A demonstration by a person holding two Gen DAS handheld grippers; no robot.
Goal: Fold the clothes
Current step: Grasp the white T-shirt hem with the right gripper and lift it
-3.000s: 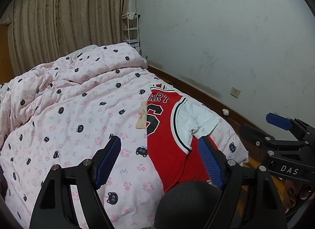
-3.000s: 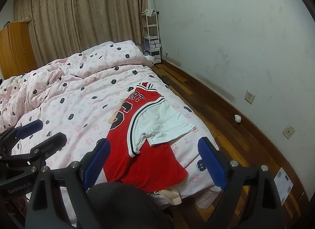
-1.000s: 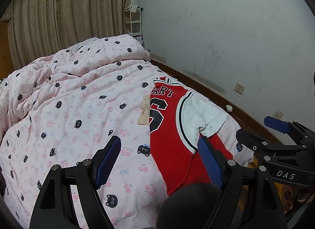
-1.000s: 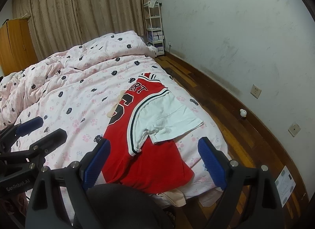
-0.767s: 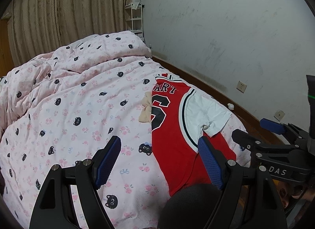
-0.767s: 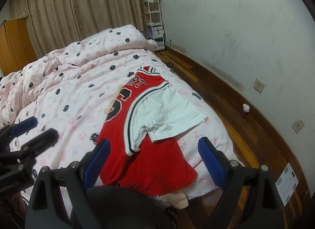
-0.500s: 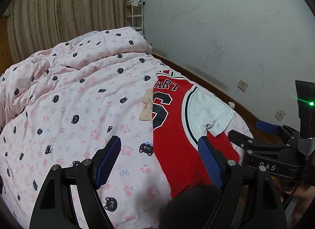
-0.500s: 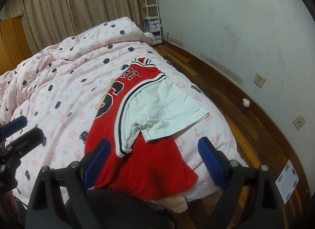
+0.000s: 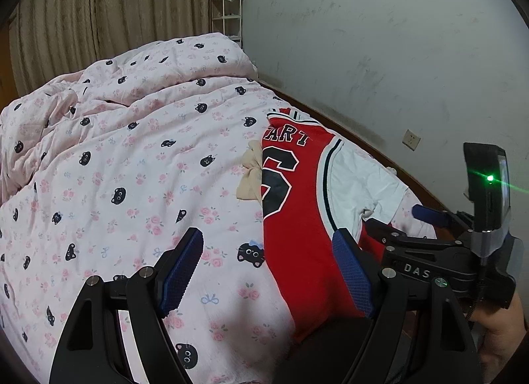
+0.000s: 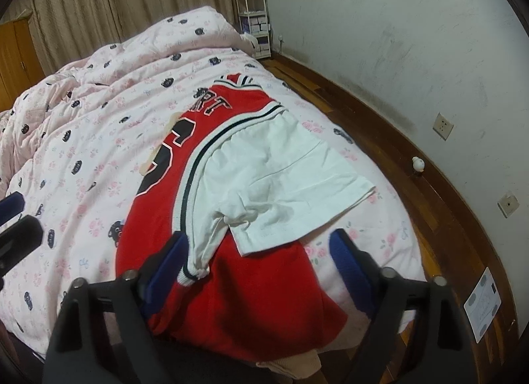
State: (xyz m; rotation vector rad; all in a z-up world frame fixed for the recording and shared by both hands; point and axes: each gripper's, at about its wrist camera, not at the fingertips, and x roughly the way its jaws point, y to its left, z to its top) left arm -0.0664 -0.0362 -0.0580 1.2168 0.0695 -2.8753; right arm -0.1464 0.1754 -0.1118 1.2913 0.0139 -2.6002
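Observation:
A red jersey (image 9: 297, 218) (image 10: 172, 199) with a black number and a white sleeve (image 10: 274, 182) lies folded lengthwise along the right side of the bed. A beige garment (image 9: 249, 175) peeks out from under its left edge, and more beige cloth (image 10: 294, 365) hangs below its hem. My left gripper (image 9: 267, 268) hovers open above the bedspread and the jersey's lower left edge, holding nothing. My right gripper (image 10: 259, 261) is open just above the jersey's lower part, near the sleeve's corner, and is also visible as a gripper (image 9: 426, 218) at the right of the left wrist view.
The bed is covered by a pink quilt (image 9: 115, 169) (image 10: 82, 119) with black cat faces. A white wall (image 10: 413, 37) and wooden floor (image 10: 439, 205) run along the right. A white shelf rack (image 10: 253, 4) and curtains (image 9: 115, 10) stand at the far end. A wardrobe (image 10: 16, 50) is at far left.
Both grippers have moved forward and down toward the jersey's lower end, which now looks larger. Both stay open and the clothes have not moved.

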